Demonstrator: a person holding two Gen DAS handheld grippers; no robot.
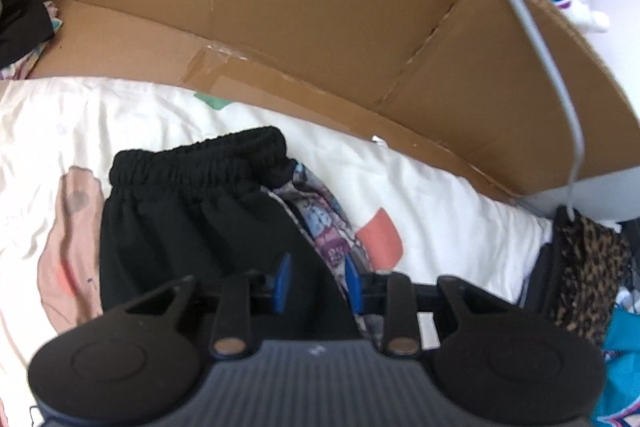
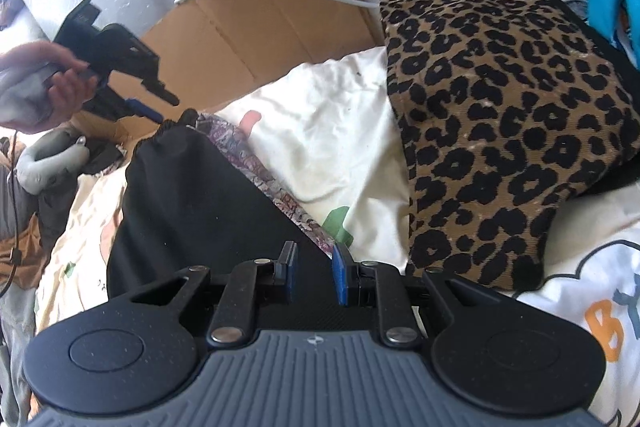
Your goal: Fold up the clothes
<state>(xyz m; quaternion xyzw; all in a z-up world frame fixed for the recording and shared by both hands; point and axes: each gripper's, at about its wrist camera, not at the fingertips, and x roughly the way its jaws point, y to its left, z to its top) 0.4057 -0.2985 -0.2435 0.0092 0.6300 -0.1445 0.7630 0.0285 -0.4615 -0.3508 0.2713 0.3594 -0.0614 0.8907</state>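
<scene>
Lying flat, matte black shorts (image 1: 192,211) show gathered elastic waistband.

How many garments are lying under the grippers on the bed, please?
2: the black shorts with the elastic waistband, and a floral-print garment peeking out beneath their right edge. More may be hidden underneath.

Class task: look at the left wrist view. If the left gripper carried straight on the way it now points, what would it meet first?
Most likely the black shorts: the left gripper points steeply down at their dark fabric, which fills the gap between its jaws. Depth is unclear.
</scene>
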